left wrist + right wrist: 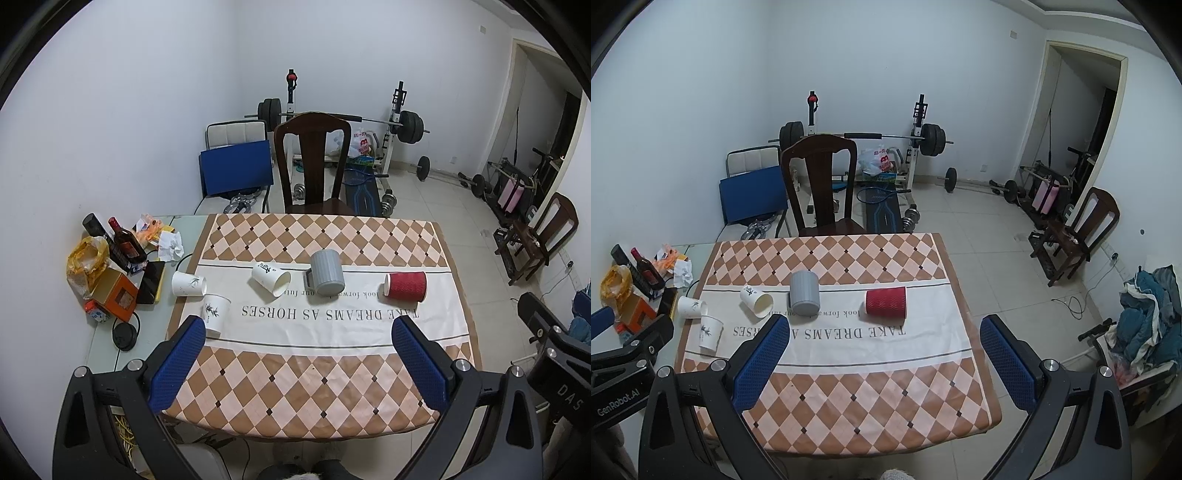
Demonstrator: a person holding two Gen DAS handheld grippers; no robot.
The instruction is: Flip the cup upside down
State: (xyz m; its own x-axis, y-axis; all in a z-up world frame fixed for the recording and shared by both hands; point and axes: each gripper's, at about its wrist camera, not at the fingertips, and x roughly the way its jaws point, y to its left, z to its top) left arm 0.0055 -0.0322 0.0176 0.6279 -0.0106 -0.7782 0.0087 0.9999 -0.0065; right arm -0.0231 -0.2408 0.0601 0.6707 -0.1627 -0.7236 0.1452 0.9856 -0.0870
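Observation:
On the checked tablecloth (317, 369) (849, 387) lie several cups. A red ribbed paper cup (405, 287) (885, 302) lies on its side at the right. A grey mug (327, 272) (805, 292) stands mouth-down in the middle. A white paper cup (270, 278) (757, 300) lies on its side left of it. Another white cup (188, 284) (691, 307) lies at the cloth's left edge, and a third (214, 311) (710, 333) stands mouth-down near it. My left gripper (297, 339) and my right gripper (881, 339) are both open and empty, above the table's near side.
Bottles (123, 243), an orange box (114, 293), a phone and tissues crowd the table's left end. A dark wooden chair (314, 162) stands behind the table. Weights and a barbell rack (399, 122) fill the back; another chair (1078, 232) stands at the right.

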